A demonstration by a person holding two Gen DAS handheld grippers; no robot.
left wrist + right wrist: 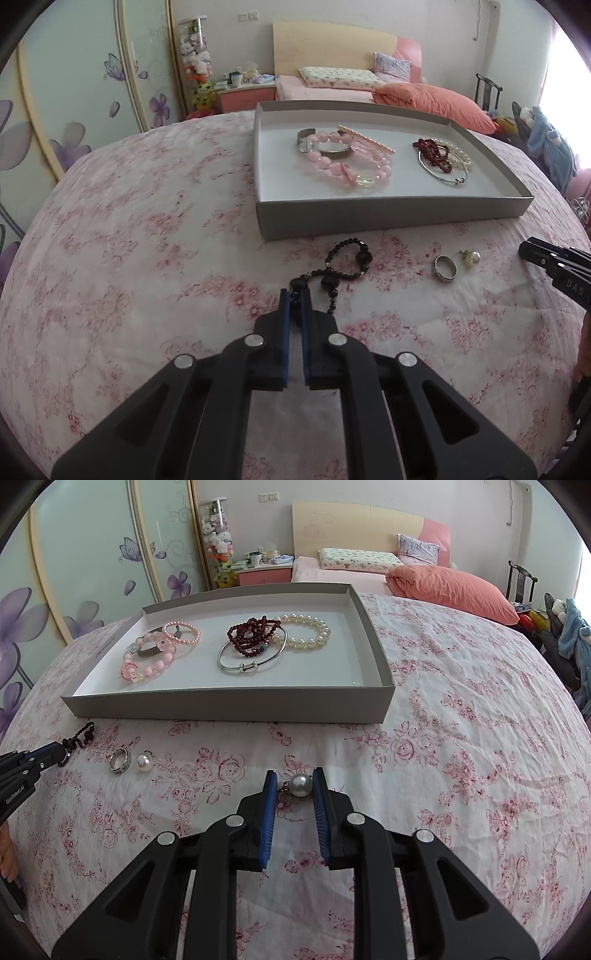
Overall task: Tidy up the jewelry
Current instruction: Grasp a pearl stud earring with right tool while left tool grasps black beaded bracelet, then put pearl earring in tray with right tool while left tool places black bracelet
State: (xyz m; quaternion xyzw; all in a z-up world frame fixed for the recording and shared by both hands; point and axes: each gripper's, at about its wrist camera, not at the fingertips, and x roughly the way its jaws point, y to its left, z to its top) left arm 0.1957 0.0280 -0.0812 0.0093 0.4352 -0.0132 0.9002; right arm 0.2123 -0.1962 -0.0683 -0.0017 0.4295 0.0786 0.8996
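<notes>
My left gripper is shut on a black bead bracelet, whose loop trails ahead on the floral cloth; the same gripper shows at the left edge of the right wrist view. My right gripper is shut on a grey pearl earring just above the cloth. A silver ring and a white pearl earring lie loose between the two grippers. Behind them stands the grey tray with pink bead bracelets, a dark red bead bracelet, a silver bangle and a white pearl bracelet.
The pink floral cloth covers the whole work surface. A bed with an orange pillow, a pink nightstand and a wardrobe with purple flowers stand behind. Clothes hang over a chair at the far right.
</notes>
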